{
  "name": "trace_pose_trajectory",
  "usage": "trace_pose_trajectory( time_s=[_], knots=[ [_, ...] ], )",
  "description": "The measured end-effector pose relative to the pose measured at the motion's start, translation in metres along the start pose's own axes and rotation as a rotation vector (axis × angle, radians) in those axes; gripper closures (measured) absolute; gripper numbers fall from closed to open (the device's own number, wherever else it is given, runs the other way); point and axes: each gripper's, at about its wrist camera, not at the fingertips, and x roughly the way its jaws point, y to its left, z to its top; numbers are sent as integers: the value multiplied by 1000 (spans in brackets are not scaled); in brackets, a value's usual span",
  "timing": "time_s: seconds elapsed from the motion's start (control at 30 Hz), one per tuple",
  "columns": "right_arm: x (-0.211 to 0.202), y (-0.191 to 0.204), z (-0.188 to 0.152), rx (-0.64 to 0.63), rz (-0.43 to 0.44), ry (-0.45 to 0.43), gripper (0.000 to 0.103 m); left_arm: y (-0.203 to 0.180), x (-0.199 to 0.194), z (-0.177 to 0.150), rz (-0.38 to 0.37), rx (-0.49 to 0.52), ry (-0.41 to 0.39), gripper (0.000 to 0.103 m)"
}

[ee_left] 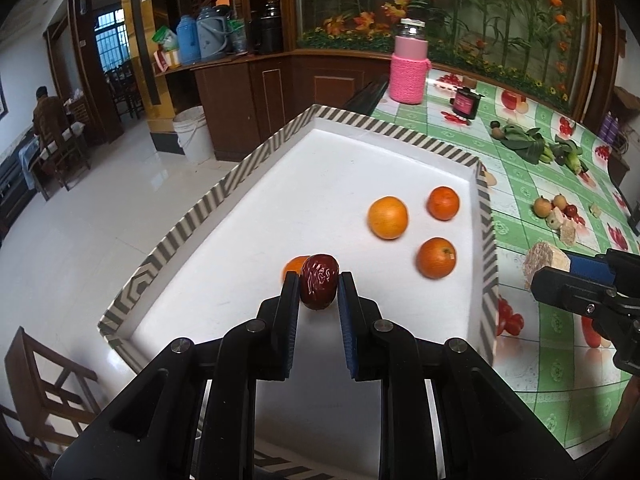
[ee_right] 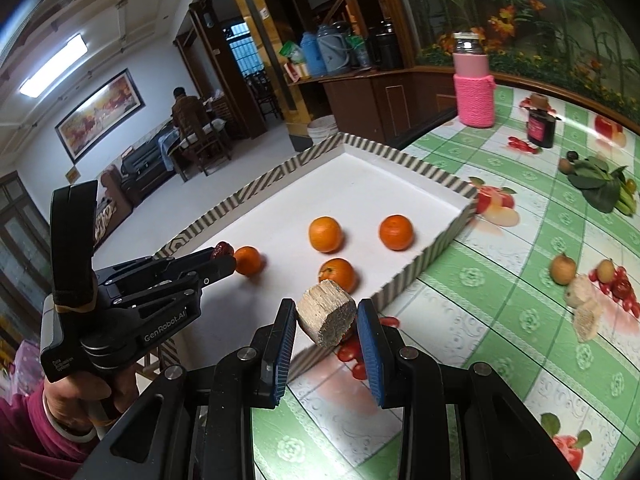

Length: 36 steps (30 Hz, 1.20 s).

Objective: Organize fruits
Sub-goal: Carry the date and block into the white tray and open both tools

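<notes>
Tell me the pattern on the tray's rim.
Grey and white diagonal stripes on the tray's rim, clearest in the left wrist view.

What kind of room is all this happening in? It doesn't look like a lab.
Most likely a family home's living and dining area. The table wears a fruit-print tablecloth, thermos flasks stand on a wooden cabinet, a framed painting hangs on the wall, and a person sits at a far table.

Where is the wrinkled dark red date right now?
The wrinkled dark red date sits clamped in the left gripper, over the striped-rim white tray, just in front of the nearest orange.
</notes>
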Motion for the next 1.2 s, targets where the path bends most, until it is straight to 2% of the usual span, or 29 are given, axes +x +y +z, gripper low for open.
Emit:
trace_pose_trajectory(
  time_s=[0.53, 0.97, 1.2],
  knots=[
    [47, 27, 9, -83, 33, 95, 73, 25, 14, -10, 9, -50, 47, 85],
    [84, 39, 11, -131, 20, 164, 73, 37, 22, -11, 22, -75, 64, 85],
    [91, 39, 10, -143, -20, 179, 73, 38, 25, -12, 30, -81, 66, 85]
  ],
)
